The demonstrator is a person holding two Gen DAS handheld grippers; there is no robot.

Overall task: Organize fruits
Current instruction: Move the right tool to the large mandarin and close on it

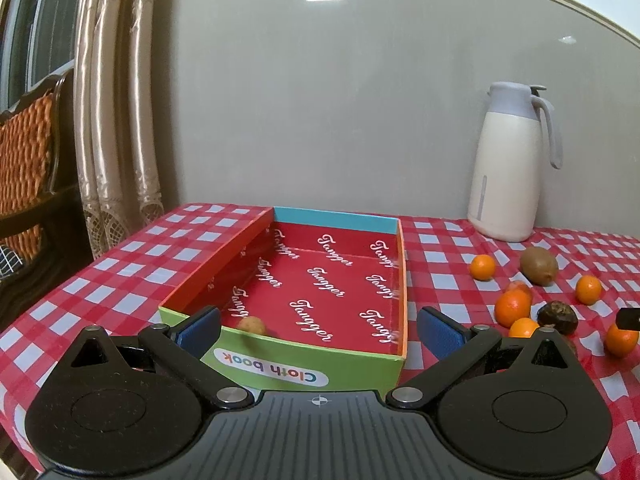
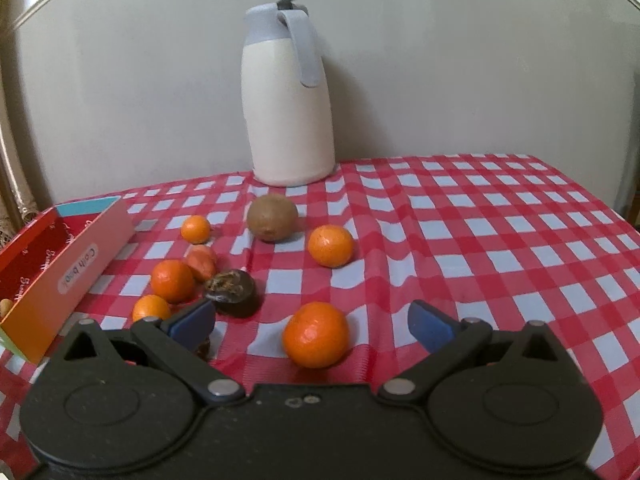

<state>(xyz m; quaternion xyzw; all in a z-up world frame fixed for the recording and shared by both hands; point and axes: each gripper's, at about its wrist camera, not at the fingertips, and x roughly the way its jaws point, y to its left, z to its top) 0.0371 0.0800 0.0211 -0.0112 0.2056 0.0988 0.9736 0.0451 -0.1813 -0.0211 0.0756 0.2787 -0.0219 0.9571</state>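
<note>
Checked tablecloth (image 1: 100, 280) under a grey wall: fruit waits right of an almost empty box.

Left wrist view: the left gripper (image 1: 318, 330) hangs with jaws wide and nothing between them, over the near wall of the box (image 1: 288, 364). Only this view shows the box floor, where one small tan fruit (image 1: 252, 325) lies by the near wall. Right wrist view: the right gripper (image 2: 312, 322) is wide too and holds nothing, with the nearest orange (image 2: 316, 334) sitting between its fingers on the cloth. Only here do the kiwi (image 2: 272, 218), a dark fruit (image 2: 232, 292) and the jug (image 2: 288, 96) show in full (other oranges lie around). To do this well, I would centre the orange between the pads, close gently so it cannot roll, then lift clear of the dark fruit.
</note>
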